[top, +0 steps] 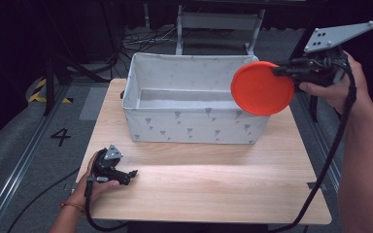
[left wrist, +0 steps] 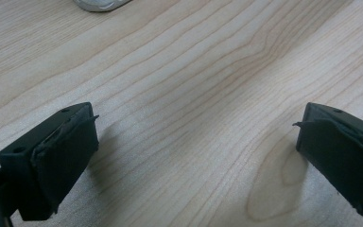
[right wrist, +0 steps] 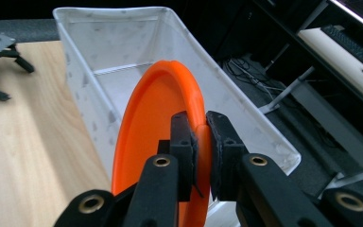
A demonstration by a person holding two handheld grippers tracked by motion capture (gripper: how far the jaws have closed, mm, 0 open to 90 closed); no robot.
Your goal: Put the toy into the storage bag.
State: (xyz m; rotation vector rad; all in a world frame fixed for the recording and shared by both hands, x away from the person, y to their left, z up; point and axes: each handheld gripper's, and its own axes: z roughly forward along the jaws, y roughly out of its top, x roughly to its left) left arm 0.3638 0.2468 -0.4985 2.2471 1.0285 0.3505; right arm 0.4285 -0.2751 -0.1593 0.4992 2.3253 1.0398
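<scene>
Your right gripper (top: 278, 72) is clamped on the rim of the orange plate (top: 262, 88), jaws pinching its edge from both sides. The plate hangs tilted on edge above the right end of the white fabric bin (top: 194, 124), overlapping the bin's right corner in the high view. In the right gripper view the plate (right wrist: 156, 142) stands in front of the bin (right wrist: 123, 47). Your left gripper (top: 126, 175) rests on the wooden table (top: 213, 184) well in front of the bin's left end, jaws spread wide apart, holding nothing.
</scene>
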